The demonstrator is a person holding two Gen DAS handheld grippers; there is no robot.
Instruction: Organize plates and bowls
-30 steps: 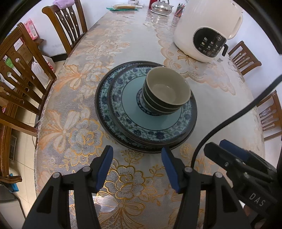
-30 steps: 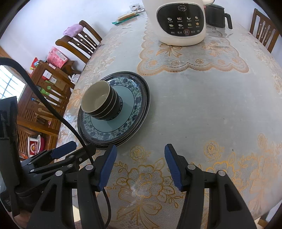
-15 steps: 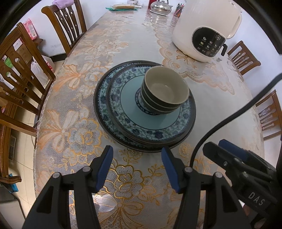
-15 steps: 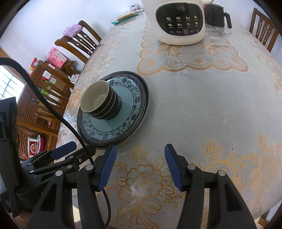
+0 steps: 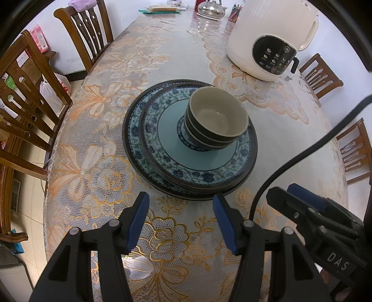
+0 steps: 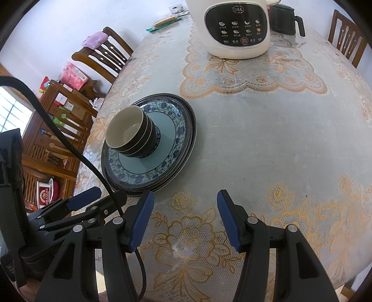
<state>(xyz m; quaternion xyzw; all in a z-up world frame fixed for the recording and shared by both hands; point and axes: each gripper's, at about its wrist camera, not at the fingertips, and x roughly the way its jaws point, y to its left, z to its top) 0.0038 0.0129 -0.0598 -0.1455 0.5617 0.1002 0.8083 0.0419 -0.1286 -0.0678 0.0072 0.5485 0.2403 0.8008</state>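
A stack of blue-patterned plates (image 5: 162,148) (image 6: 172,130) lies on the lace-covered table, and a stack of dark bowls with cream insides (image 5: 218,116) (image 6: 125,132) stands on top of the plates. My left gripper (image 5: 181,209) hovers open just in front of the plates' near rim, nothing between its blue pads. To its right is my right gripper (image 6: 186,206), also open and empty above the bare tablecloth, right of the plates. Each gripper shows in the other's view: the right gripper (image 5: 290,192) and the left gripper (image 6: 109,192).
A white cooker (image 5: 269,39) (image 6: 237,27) stands behind the plates, with a black kettle (image 6: 286,18) beside it. A metal teapot (image 5: 211,9) sits at the far end. Wooden chairs (image 5: 86,30) ring the table, and black cables (image 5: 309,148) (image 6: 69,144) cross both views.
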